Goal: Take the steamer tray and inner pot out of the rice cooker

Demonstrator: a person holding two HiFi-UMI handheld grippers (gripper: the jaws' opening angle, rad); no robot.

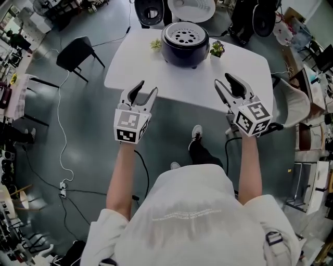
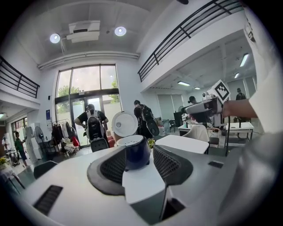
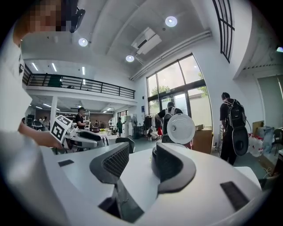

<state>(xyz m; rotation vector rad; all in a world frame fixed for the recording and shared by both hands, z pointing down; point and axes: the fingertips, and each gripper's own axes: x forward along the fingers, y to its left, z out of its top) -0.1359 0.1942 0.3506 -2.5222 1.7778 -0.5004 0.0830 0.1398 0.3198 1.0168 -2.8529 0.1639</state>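
1. The steamer tray (image 1: pixel 184 35), a pale disc full of holes, sits in the mouth of the dark rice cooker (image 1: pixel 184 53). The inner pot beneath it is hidden. The white lid (image 1: pixel 193 7) stands swung up behind.
2. The cooker stands toward the far side of the white surface (image 1: pixel 244 70), with one small plant (image 1: pixel 155 44) just beside it and another plant (image 1: pixel 217 49) on its other flank.
3. The left gripper (image 1: pixel 147 88) and the right gripper (image 1: pixel 223 79) hover at the near edge, well apart from the cooker. Both have jaws spread and nothing between them.
4. The step in hand looks like the reach for the tray. Bring the jaws over the rim from opposite sides, pinch the tray's edge, and lift it straight up and level, keeping clear of both plants and the raised lid.
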